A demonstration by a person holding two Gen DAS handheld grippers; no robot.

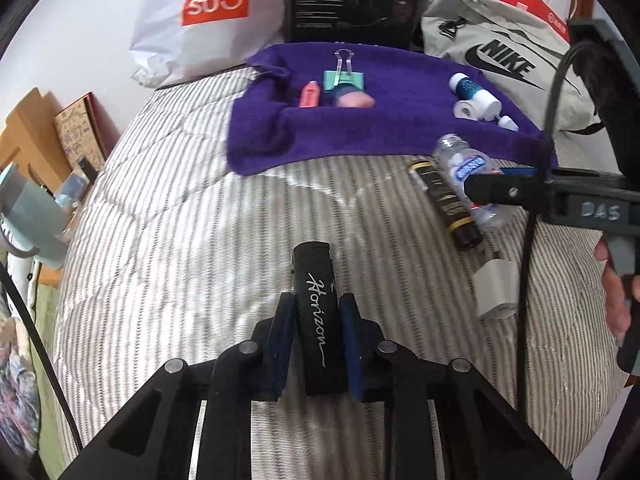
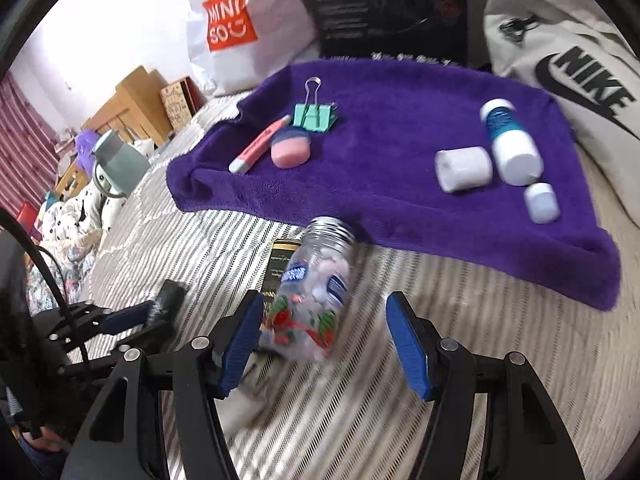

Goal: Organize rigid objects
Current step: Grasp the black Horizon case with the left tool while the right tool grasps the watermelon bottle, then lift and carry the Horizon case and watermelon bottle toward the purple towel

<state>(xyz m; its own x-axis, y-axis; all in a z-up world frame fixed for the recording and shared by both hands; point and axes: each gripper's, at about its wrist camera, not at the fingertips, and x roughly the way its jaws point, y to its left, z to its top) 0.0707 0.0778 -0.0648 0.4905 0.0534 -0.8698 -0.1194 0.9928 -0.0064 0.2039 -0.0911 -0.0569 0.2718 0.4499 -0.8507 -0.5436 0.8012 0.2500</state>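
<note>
My left gripper (image 1: 314, 312) is shut on a black oblong case lettered "Horizon" (image 1: 314, 280), just above the striped bedspread (image 1: 180, 240). My right gripper (image 2: 324, 320) is open around a clear plastic bottle (image 2: 316, 292) lying on its side; the left pad is close to it and the right pad stands well apart. A black and gold tube (image 2: 280, 264) lies beside the bottle. On the purple towel (image 2: 400, 112) lie a teal binder clip (image 2: 316, 116), a pink pen (image 2: 260, 144), a pink pod (image 2: 291, 150), a blue-labelled white bottle (image 2: 510, 140) and a white cylinder (image 2: 464, 168).
A white block (image 1: 496, 288) lies on the bedspread near the right hand. Behind the towel stand a white Miniso bag (image 1: 208, 12), a black box (image 1: 356, 0) and a grey Nike bag (image 1: 500, 60). A teal jug (image 2: 120, 164) and wooden furniture (image 2: 136, 100) line the bed's left side.
</note>
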